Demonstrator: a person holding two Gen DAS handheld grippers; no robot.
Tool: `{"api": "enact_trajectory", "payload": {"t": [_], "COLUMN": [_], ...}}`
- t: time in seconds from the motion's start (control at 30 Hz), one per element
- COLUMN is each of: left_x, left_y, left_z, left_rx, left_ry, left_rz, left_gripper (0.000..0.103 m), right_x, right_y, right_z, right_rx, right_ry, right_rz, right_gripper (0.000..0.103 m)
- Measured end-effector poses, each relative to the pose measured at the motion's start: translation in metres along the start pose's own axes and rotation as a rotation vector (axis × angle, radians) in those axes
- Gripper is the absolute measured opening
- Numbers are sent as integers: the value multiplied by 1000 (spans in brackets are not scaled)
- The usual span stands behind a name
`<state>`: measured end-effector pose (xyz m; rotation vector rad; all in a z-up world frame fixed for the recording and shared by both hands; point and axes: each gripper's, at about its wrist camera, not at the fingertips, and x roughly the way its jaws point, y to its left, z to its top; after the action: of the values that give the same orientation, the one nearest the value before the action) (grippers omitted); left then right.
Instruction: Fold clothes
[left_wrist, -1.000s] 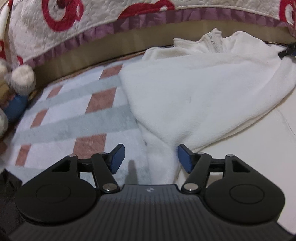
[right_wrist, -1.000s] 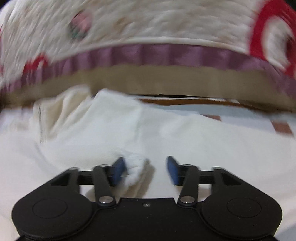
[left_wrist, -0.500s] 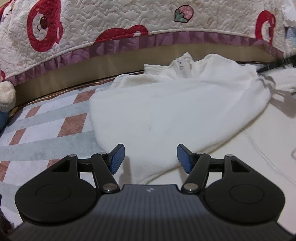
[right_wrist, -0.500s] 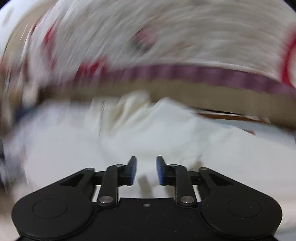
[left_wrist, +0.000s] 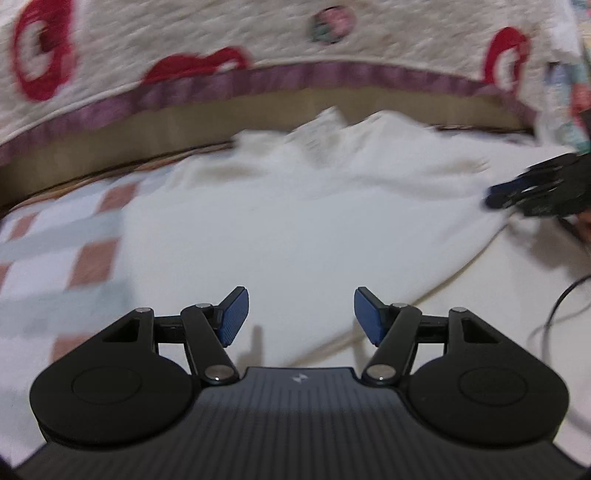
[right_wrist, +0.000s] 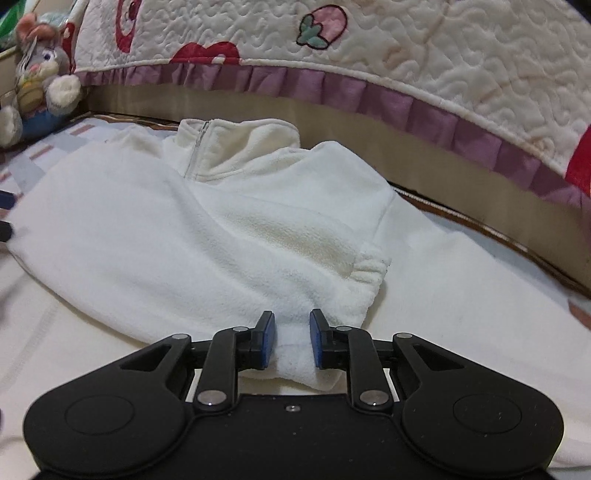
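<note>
A white fleece top (right_wrist: 184, 229) with a short zip collar (right_wrist: 199, 147) lies spread on a pale bed surface, its cuffed sleeve (right_wrist: 365, 269) folded over the body. My right gripper (right_wrist: 291, 339) sits at the near hem with a fold of fleece filling the gap between its blue pads (right_wrist: 266, 341); its jaws are opening. In the left wrist view the top (left_wrist: 295, 214) is blurred. My left gripper (left_wrist: 301, 314) hovers open above the top's near part with nothing between its fingers. My right gripper (left_wrist: 517, 192) shows there at the top's right edge.
A quilt (right_wrist: 369, 48) with red prints and a purple frill hangs along the back over a tan bed edge (right_wrist: 332, 125). A plush rabbit (right_wrist: 40, 77) sits at the far left. A checked blanket (left_wrist: 55, 266) lies left of the top. A dark cable (left_wrist: 554, 306) runs at the right.
My right jaws went from wide to narrow, then slightly wider with fleece between them, and the view swung. My left gripper moved rightwards over the top, staying open.
</note>
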<state>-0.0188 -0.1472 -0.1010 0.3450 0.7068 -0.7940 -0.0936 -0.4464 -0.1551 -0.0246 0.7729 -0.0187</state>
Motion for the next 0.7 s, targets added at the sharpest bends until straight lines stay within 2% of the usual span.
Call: {"api": "enact_trajectory", "payload": {"t": [0.1, 0.17, 0.3, 0.37, 0.43, 0.47, 0.57, 0.7], "left_x": [30, 56, 92, 100, 106, 108, 107, 104], "left_y": [-23, -28, -34, -34, -34, -34, -30, -29], "left_z": [29, 40, 46, 44, 40, 37, 26, 21], "left_rx": [52, 49, 43, 23, 9, 7, -30, -56], "left_ry": [16, 24, 18, 10, 53, 74, 57, 52], "left_rz": [-35, -39, -17, -8, 22, 41, 49, 63], "left_gripper": [64, 64, 63, 63, 64, 64, 65, 66], "right_x": [-4, 4, 51, 69, 77, 77, 74, 62], "right_y": [-5, -7, -9, -5, -10, -16, -33, -49], "right_z": [22, 40, 59, 61, 63, 64, 63, 58], "right_rx": [48, 63, 91, 61, 54, 68, 77, 90], "right_ry": [-42, -46, 70, 96, 84, 76, 78, 77], "right_rz": [52, 76, 120, 110, 69, 45, -30, 2], "right_gripper": [43, 44, 43, 41, 43, 40, 39, 33]}}
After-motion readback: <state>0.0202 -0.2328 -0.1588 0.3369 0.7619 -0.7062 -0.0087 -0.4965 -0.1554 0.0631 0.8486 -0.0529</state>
